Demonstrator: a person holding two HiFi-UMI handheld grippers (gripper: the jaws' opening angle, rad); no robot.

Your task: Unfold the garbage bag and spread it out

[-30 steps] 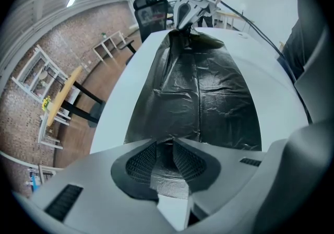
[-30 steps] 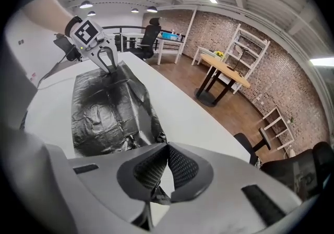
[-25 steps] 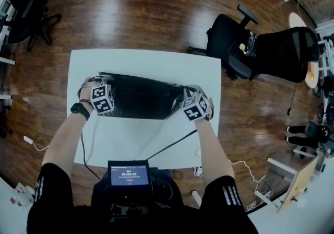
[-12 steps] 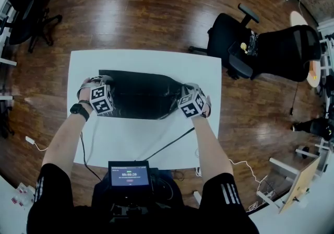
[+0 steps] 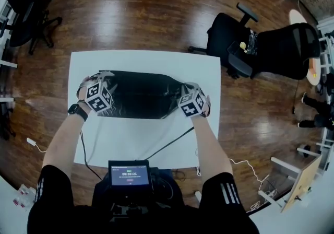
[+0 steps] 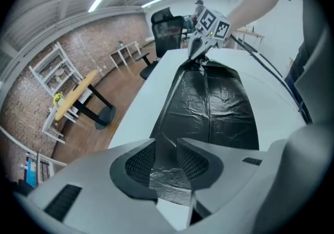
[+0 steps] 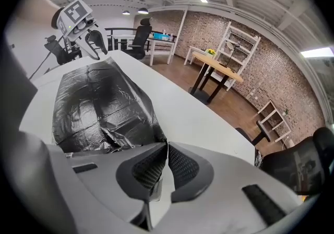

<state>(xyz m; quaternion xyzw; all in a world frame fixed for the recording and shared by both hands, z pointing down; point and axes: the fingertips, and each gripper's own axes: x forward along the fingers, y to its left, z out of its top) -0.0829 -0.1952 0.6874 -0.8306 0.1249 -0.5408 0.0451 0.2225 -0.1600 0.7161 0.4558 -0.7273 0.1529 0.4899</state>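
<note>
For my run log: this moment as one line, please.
garbage bag: spread on table | left gripper: jaws just opening, bag edge loose between | right gripper: shut on bag edge

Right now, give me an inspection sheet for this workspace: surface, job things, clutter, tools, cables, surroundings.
surface: white table, bare around the bag.
job's things: black garbage bag, flat and wrinkled, stretched between both tools.
clutter: nothing seen.
tools: left tool jaws apart, just been opening, bag end lying between them; right tool shut on the bag's other end.
cables: black cable crossing the table's near side.
surroundings: wooden floor, black office chair off the table's far right.
</note>
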